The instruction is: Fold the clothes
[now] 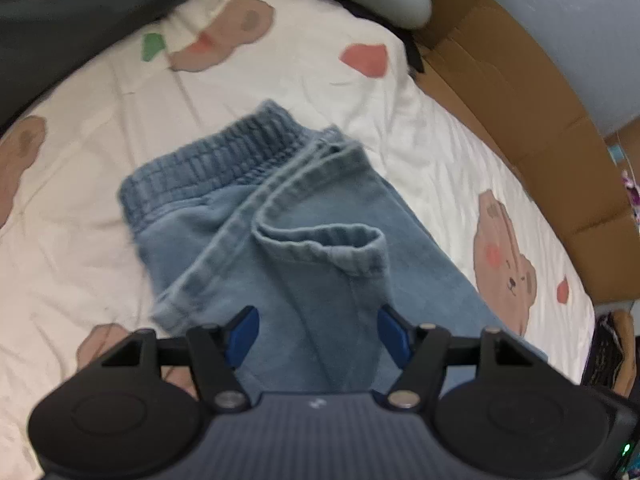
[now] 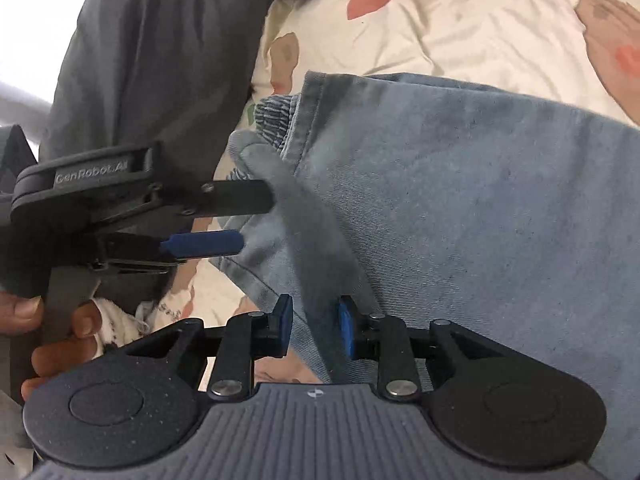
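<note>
the jeans [image 1: 280,240] lie folded on the bear-print sheet [image 1: 100,220], waistband on the far side. the left gripper [image 1: 318,334] hangs just over their near end, fingers spread wide, holding nothing. the right gripper [image 2: 314,330] stands partly open around a raised fold of denim; whether it pinches it, i cannot tell. a cardboard box [image 1: 540,140] lies beside the bed.

A: We see faded light-blue denim pants [image 1: 304,248] w/ ribbed elastic waistband [image 1: 208,164], on cream quilted bedsheet [image 1: 100,208] w/ brown bears, pink blobs, green bit.

B: Yep. We also note plain brown cardboard box [image 1: 532,120], blue finger pads [image 2: 282,326].
</note>
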A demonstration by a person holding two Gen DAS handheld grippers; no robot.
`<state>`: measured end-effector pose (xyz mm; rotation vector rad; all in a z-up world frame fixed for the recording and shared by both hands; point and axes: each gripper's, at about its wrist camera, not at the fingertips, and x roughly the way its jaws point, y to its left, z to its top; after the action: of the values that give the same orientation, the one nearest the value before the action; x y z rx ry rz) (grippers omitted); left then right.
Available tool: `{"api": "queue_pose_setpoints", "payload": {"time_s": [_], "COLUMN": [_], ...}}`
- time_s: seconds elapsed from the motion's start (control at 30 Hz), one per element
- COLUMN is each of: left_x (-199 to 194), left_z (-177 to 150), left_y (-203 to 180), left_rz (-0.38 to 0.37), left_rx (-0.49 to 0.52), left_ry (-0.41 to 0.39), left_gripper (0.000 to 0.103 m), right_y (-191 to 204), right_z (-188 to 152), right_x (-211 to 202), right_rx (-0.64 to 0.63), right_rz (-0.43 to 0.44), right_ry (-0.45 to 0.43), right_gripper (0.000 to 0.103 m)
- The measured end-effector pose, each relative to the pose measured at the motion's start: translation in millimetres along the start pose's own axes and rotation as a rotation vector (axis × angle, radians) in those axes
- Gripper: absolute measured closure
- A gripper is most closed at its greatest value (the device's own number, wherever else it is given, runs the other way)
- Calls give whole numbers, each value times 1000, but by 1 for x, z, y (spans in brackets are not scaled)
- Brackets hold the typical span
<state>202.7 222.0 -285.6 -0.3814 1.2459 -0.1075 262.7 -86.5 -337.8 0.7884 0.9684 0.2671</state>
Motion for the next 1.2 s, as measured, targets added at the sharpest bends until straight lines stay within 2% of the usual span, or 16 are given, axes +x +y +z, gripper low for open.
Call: {"api": "queue_pose_setpoints", "payload": {"time_s": [0.17, 0.33, 0.5, 0.57, 0.63, 0.7, 0.83, 1.0, 1.2], "left_x": [8, 15, 26, 27, 21, 13, 2, 0, 2], "left_z": [9, 13, 4, 1, -1, -3, -11, -20, -26], "left_y": [-16, -31, -37, -32, -18, -4, 16, 30, 48], "left_rz": [27, 76, 169, 206, 210, 205, 181, 143, 87], "left_rx": [27, 77, 124, 105, 49, -4, -27, -24, -66], "left_ry": [8, 26, 43, 32, 9, -11, -43, -73, -92], "left_gripper": [34, 27, 27, 36, 66, 86, 90, 91, 86], "right_y": [-1, -2, -1, 0, 0, 0, 2, 5, 4], "right_z": [-7, -14, -16, -17, -18, -19, -20, -20, -16], "right_x": [5, 10, 11, 12, 12, 12, 11, 4, -9], "right_rx": [37, 71, 67, 64, 61, 58, 48, 17, -21], "right_rz": [16, 29, 26, 24, 22, 20, 17, 15, -17], "right_ry": [-10, -16, -8, -4, -1, 3, 9, 17, -2], "right_gripper": [71, 71, 71, 70, 71, 70, 65, 65, 65]}}
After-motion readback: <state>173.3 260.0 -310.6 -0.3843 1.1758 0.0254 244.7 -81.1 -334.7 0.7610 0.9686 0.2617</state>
